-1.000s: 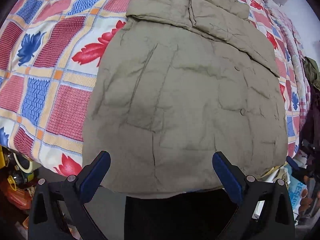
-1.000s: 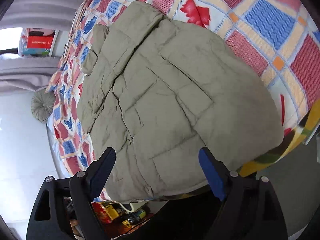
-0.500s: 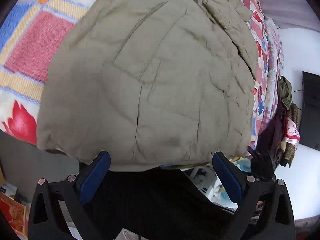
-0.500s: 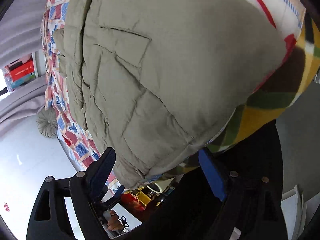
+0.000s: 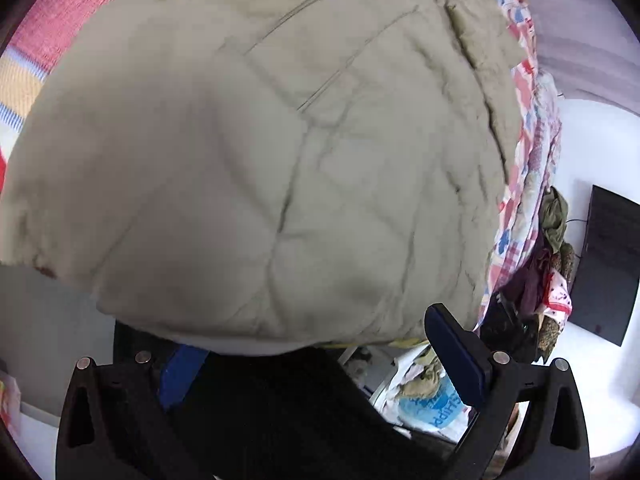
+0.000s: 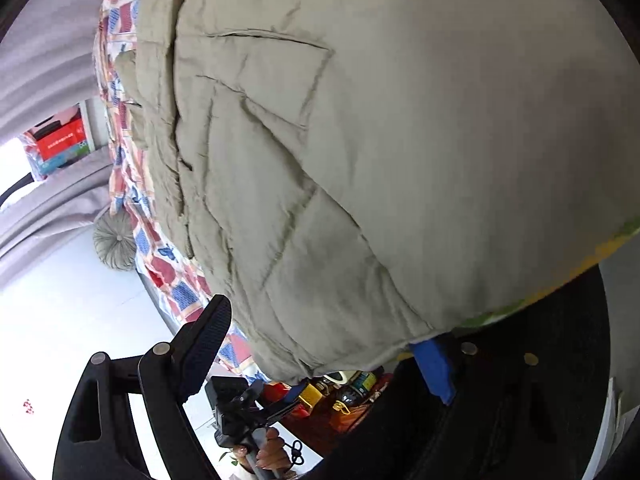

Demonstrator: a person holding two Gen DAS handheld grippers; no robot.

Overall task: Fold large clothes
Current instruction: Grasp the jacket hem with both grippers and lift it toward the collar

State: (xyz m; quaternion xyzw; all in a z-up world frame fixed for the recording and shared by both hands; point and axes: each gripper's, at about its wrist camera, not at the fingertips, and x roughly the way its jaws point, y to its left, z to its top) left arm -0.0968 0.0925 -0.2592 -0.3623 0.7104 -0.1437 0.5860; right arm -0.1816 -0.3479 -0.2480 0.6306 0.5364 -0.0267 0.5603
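Observation:
A large olive-green quilted jacket [image 5: 280,160] lies on a bed with a red, blue and white patterned bedspread [image 5: 524,128]. Its hem hangs over the bed's near edge. My left gripper [image 5: 316,344] is open, its jaws wide apart at the hem; the hem covers the tip of the left blue finger [image 5: 180,372]. In the right wrist view the jacket [image 6: 360,160] fills the frame. My right gripper [image 6: 324,340] is open at the hem's other corner, and the hem hangs over its right blue finger [image 6: 434,368].
Clothes [image 5: 552,240] hang at the bed's far right beside a dark screen [image 5: 608,264] on a white wall. A blue-printed bag [image 5: 436,404] lies on the floor. A round grey cushion [image 6: 116,244] and grey curtains [image 6: 48,60] stand beyond the bed. Clutter [image 6: 340,392] sits under the bed.
Both grippers have moved down and in toward the jacket's hem at the bed edge. The hem now overlaps one finger of each gripper. Both stay open.

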